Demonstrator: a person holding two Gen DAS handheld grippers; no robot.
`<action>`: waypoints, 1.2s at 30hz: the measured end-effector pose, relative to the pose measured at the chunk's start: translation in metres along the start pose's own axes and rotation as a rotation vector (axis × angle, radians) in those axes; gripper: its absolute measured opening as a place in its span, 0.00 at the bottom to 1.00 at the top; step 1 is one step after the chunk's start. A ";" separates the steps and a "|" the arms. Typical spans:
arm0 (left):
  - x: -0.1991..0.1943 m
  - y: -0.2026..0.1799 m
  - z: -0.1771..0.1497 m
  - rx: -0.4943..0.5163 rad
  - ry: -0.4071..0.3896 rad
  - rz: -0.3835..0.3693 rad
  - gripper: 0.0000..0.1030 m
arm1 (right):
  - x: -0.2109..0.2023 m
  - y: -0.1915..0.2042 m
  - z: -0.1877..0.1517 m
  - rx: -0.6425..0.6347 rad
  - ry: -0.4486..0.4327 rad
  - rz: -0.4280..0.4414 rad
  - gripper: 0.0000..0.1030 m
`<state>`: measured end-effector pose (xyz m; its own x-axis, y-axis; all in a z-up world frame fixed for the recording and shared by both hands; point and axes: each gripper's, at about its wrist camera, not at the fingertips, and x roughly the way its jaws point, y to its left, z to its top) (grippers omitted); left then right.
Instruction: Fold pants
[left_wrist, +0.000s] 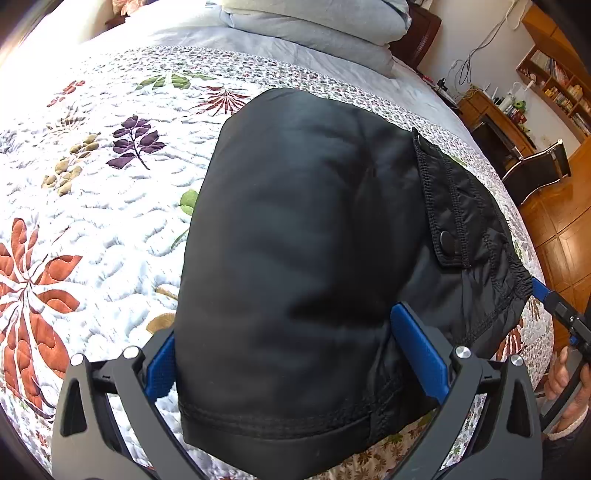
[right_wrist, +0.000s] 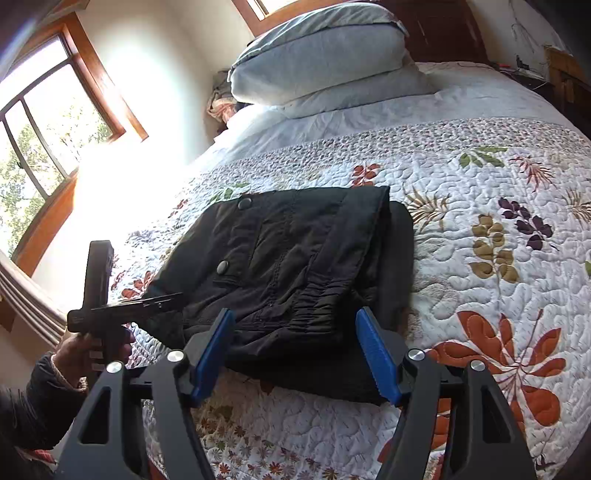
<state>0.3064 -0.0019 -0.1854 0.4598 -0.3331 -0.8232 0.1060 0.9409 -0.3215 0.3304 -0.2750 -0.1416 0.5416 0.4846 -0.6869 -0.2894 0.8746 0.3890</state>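
Black, smooth woven cloth with a faint sheen makes up the pants, which lie folded into a compact, thick bundle on the quilted floral bedspread, near the bed's foot and well apart from the stacked pillows at its head. The left gripper stands with its blue pads spread to either side of the bundle's near hemmed edge; whether they press the cloth or only flank it cannot be told from this view. The right gripper is apart as well, its jaws wide on either side of the elasticated waistband without visibly pinching it. A flap with two snap buttons lies on the upper layer. Judged from its look, the fabric is light, soft and somewhat slippery, so stacked layers may slide over one another when lifted. The firmest holds are probably the stitched hem and the gathered waistband, where the material is thickest; a grip there should catch every layer together rather than the top ply alone.
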 end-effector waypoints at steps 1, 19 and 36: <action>0.000 0.000 0.000 -0.001 0.001 0.000 0.98 | 0.006 0.003 0.000 -0.017 0.018 -0.017 0.59; -0.001 -0.017 0.003 0.027 0.003 0.058 0.98 | -0.002 -0.010 -0.009 -0.112 0.047 -0.120 0.12; 0.000 -0.023 -0.002 0.042 -0.020 0.071 0.98 | 0.001 -0.072 -0.010 0.295 0.045 0.064 0.87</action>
<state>0.3024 -0.0237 -0.1787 0.4851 -0.2643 -0.8336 0.1092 0.9641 -0.2421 0.3440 -0.3369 -0.1764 0.4920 0.5445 -0.6793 -0.0768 0.8044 0.5891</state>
